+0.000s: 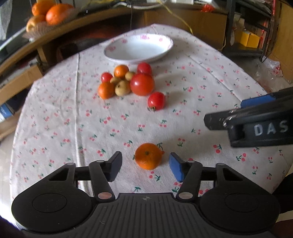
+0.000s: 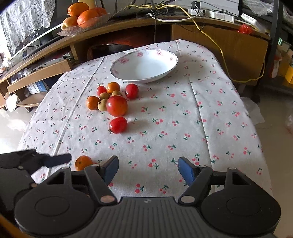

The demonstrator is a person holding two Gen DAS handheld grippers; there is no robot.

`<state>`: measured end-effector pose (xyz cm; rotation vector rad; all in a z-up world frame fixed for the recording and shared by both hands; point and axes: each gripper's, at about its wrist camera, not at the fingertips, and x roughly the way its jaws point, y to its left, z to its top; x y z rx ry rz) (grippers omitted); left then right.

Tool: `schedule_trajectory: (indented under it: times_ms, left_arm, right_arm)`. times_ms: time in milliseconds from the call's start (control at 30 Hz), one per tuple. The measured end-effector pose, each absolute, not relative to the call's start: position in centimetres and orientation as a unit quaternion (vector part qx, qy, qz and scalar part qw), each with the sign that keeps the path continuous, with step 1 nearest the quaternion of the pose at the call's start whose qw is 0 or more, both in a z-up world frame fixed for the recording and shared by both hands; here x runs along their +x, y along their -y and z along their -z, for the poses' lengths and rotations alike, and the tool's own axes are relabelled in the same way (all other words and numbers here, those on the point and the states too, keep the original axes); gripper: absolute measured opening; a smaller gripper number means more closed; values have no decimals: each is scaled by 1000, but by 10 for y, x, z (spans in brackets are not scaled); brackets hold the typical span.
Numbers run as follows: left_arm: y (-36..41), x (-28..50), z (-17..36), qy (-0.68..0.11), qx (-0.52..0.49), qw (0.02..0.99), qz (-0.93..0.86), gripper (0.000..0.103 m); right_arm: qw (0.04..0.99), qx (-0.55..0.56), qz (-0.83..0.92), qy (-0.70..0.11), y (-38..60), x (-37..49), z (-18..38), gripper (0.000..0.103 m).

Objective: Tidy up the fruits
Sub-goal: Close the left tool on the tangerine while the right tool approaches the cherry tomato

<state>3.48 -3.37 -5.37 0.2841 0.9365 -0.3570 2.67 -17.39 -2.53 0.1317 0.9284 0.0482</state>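
Orange in colour, a lone mandarin (image 1: 148,156) lies on the cherry-print cloth (image 1: 73,128) of the worktop, between the spread fingers of the left tool (image 1: 145,167) and touching neither. Its skin is dimpled, with a small dark stem scar facing the camera. The left wrist view shows this fruit whole; the right wrist view shows only part of it, behind that tool's own left finger, with the left tool's dark finger just beside it.

Left tool: wide, holding nothing. Right tool (image 2: 148,171): wide, holding nothing, over bare cloth. In the left wrist view the right tool appears from the side at the right edge, lettered "DAS".

Further back, a cluster of fruit sits well apart from the mandarin: one large tomato (image 1: 142,84), smaller tomatoes, two more mandarins and several small yellowish fruits, mostly touching. One small tomato (image 1: 156,101) lies apart, near the cluster. Beyond it stands a white bowl (image 2: 117,70) with a pink flower rim, nothing in it.

The right wrist view shows more clearly a glass dish of oranges (image 2: 86,16) on a wooden shelf behind, and cables.
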Motion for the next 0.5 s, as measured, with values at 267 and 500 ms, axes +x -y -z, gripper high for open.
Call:
schedule_trajectory:
  times_ms: [267, 500]
  left_arm:
    - [35, 40, 54, -458, 119, 862, 182, 44]
    - [32, 41, 51, -454, 103, 865, 190, 40]
  right_arm:
    - [893, 45, -44, -446, 174, 51, 23, 72]
    - [889, 19, -76, -450, 161, 83, 35, 72]
